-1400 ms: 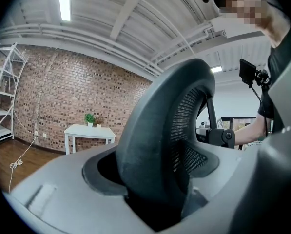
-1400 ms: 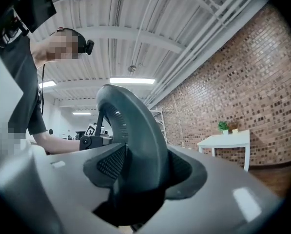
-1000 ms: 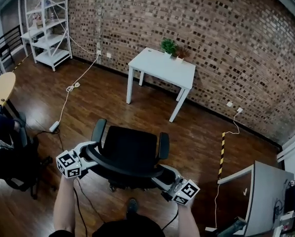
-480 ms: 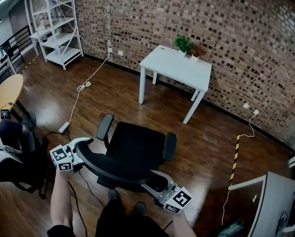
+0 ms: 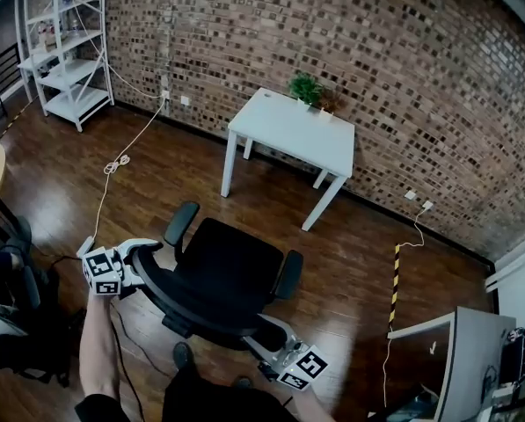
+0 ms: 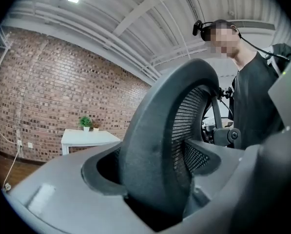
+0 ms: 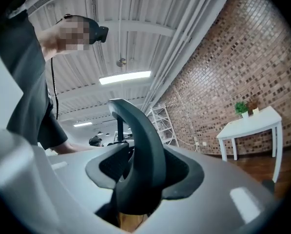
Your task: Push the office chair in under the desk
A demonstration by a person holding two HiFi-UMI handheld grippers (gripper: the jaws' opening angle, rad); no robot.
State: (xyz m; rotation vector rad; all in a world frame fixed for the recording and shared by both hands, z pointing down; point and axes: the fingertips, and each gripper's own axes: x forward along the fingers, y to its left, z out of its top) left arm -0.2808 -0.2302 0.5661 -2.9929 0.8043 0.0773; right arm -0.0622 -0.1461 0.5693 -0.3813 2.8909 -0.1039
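Observation:
A black office chair (image 5: pixel 222 266) stands on the wood floor, its seat facing the white desk (image 5: pixel 293 130) by the brick wall, with open floor between them. My left gripper (image 5: pixel 143 253) holds the left end of the curved backrest (image 5: pixel 187 310). In the left gripper view the mesh backrest (image 6: pixel 160 155) fills the gap of the left gripper (image 6: pixel 155 194), whose jaws have just been opening a little. My right gripper (image 5: pixel 266 341) holds the right end. Its jaws have just been closing on the backrest rim (image 7: pixel 140 150), which sits deep in the right gripper (image 7: pixel 138 194).
A small plant (image 5: pixel 304 84) sits on the desk. A white shelf unit (image 5: pixel 64 51) stands far left, and a cable (image 5: pixel 113 165) trails over the floor. Yellow-black tape (image 5: pixel 394 275) and a white cabinet (image 5: pixel 464 341) lie at the right. A seated person (image 5: pixel 3 315) is at the left edge.
Both grippers have travelled with the backrest between them. The chair has rolled and swung, so the left gripper sits further left and the right one lower in the picture.

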